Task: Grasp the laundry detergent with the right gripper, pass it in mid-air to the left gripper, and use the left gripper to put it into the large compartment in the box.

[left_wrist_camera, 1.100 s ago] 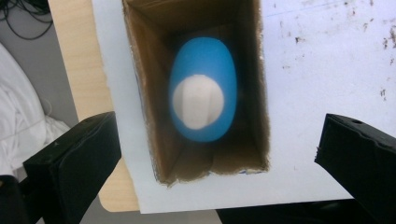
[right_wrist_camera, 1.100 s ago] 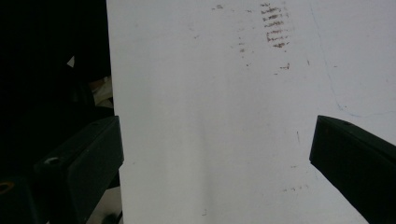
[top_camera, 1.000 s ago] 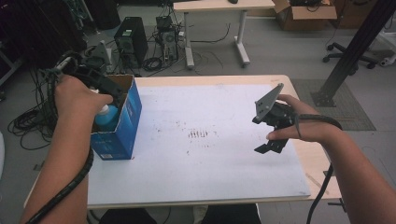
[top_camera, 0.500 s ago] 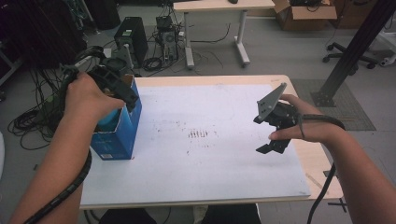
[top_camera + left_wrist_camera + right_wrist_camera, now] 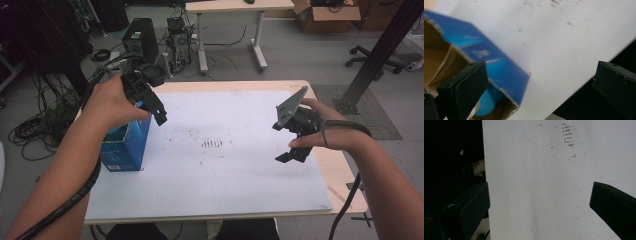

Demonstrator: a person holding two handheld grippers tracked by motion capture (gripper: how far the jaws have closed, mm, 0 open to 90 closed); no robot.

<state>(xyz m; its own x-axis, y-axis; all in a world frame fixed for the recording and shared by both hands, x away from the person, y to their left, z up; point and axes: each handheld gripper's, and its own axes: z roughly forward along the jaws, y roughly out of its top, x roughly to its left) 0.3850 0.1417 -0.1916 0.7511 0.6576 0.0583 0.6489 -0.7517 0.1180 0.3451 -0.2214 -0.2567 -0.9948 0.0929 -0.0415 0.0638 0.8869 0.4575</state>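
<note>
Left claw (image 5: 150, 102) hangs wide open, empty, above the blue cardboard box (image 5: 125, 147): light, crushable; best gripped by its torn rim. Right claw (image 5: 292, 142) gapes empty.

jaws: my left gripper (image 5: 536, 82) has blocky matte black ones
plate: grey, three-cornered, on my right gripper (image 5: 295, 135)
cables: black

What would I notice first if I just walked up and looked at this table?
Probably the bright blue box, open at the top, standing at the left edge of the white table. The left gripper hangs just above it with its fingers spread wide and empty. The right gripper is open too, over the table's right side.
</note>
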